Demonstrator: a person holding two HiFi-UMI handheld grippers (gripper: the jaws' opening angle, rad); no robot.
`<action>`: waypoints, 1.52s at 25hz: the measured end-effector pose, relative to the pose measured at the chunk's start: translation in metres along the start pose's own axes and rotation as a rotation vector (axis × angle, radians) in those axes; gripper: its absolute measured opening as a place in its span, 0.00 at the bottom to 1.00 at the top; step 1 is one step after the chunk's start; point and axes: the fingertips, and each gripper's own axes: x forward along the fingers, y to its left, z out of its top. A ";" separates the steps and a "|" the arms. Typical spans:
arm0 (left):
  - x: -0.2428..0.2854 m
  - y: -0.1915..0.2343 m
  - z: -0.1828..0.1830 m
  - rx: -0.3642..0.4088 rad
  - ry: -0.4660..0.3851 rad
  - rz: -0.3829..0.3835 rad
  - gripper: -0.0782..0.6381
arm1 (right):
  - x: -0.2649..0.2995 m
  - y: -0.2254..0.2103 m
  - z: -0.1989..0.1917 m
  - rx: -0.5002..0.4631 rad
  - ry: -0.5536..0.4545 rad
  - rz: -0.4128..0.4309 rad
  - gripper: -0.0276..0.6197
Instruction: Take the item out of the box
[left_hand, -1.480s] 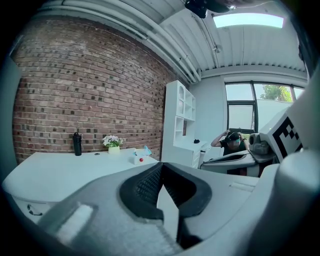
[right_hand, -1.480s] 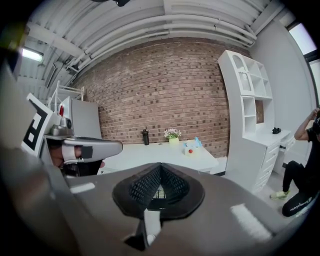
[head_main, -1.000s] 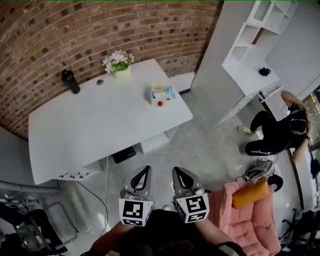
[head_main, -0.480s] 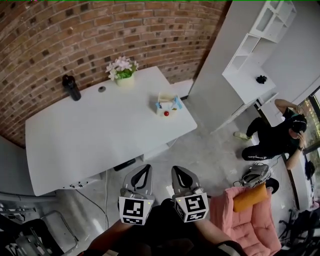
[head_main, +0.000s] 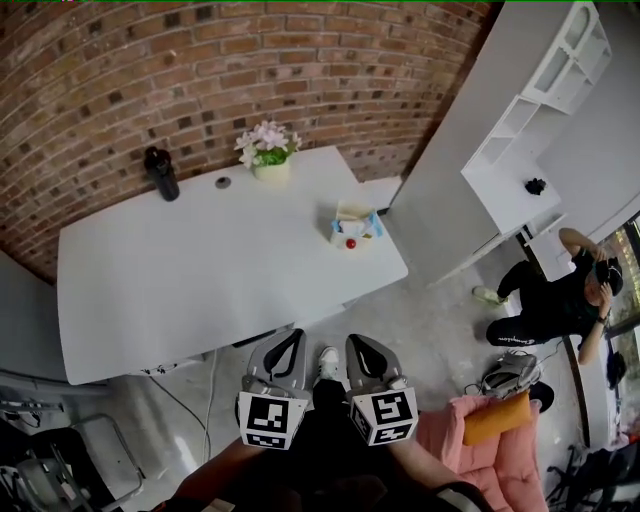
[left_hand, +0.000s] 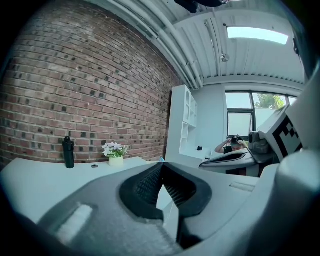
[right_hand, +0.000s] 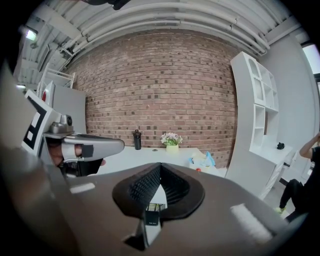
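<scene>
Both tools are empty: the left gripper (head_main: 290, 342) and the right gripper (head_main: 358, 344) hang side by side with jaws closed together, short of the white table's (head_main: 180, 290) near edge. The box (head_main: 355, 222) stands by the table's right edge, well apart from them, with blue and pale contents poking out of its top. A small red ball (head_main: 350, 243) lies just in front of it. A flower pot (head_main: 268, 165) and a black bottle (head_main: 160, 173) stand along the far side.

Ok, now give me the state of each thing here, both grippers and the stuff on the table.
left gripper: jaws shut, empty, short of the table
right gripper: jaws shut, empty
box: on the table, top open, untouched
red ball: on the table beside the box, outside it
black bottle: upright at the table's back edge
flower pot: upright, at the table's back edge
</scene>
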 end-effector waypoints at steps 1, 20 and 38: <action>0.002 0.004 0.001 0.000 -0.001 0.008 0.12 | 0.005 0.001 0.000 0.001 0.002 0.012 0.05; 0.111 0.045 0.003 -0.035 0.070 0.105 0.12 | 0.112 -0.076 -0.002 0.054 0.083 0.067 0.05; 0.192 0.058 0.000 -0.054 0.137 0.208 0.12 | 0.182 -0.154 -0.005 0.107 0.137 0.087 0.05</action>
